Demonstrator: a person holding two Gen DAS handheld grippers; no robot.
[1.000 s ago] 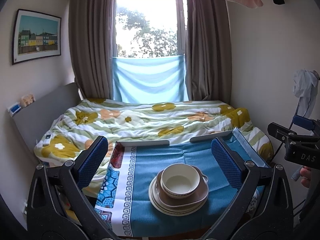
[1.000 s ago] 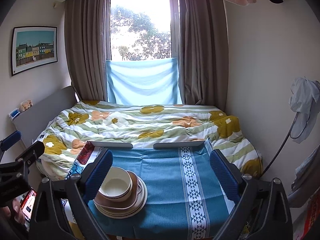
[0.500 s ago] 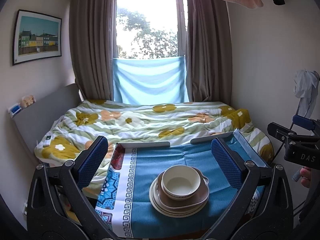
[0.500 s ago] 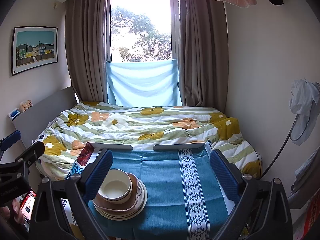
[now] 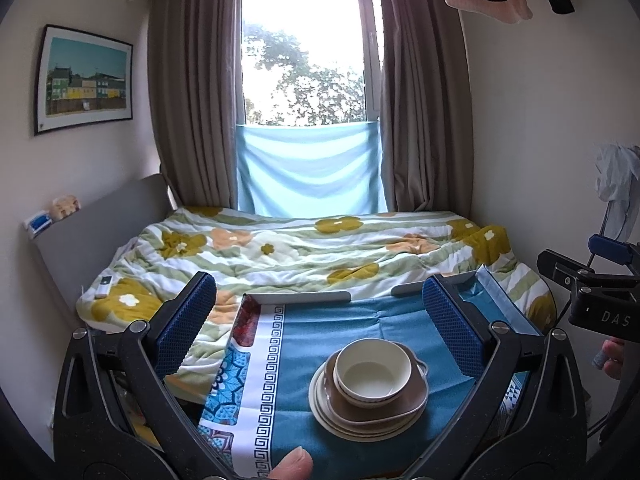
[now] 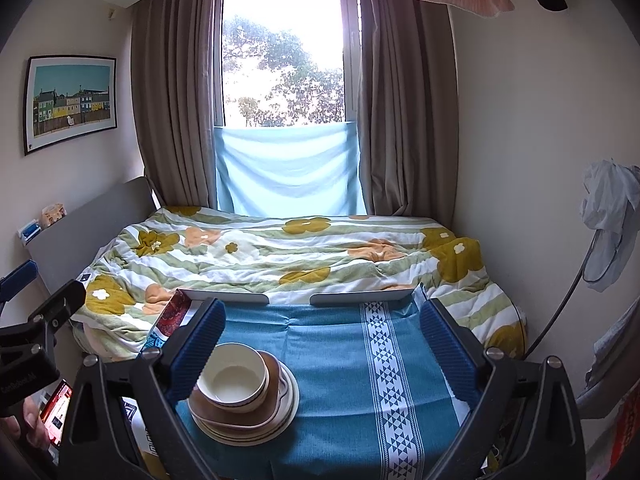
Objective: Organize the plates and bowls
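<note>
A cream bowl point(image 5: 372, 372) point(image 6: 233, 376) sits nested in a brown handled dish point(image 5: 404, 404) point(image 6: 256, 412), which rests on a stack of cream plates point(image 5: 360, 426) point(image 6: 256, 432). The stack stands on a table covered by a blue cloth point(image 5: 372, 324) point(image 6: 332, 360). My left gripper point(image 5: 320, 328) is open, hovering above and behind the stack with nothing between its blue pads. My right gripper point(image 6: 322, 344) is open too; the stack lies by its left finger point(image 6: 196, 352), partly hidden by it. A thumb tip point(image 5: 294, 464) shows at the bottom of the left wrist view.
A bed with a flowered quilt point(image 5: 304, 248) point(image 6: 304, 248) lies just beyond the table's far rail point(image 5: 300, 297) point(image 6: 224, 296). A window with curtains is behind it. Each gripper's body appears at the edge of the other's view. A phone point(image 6: 54, 412) glows at lower left.
Both views have shifted slightly, with the stack sitting a little lower and nearer. A thumb tip has come into the bottom of the left wrist view. Both grippers stay open.
</note>
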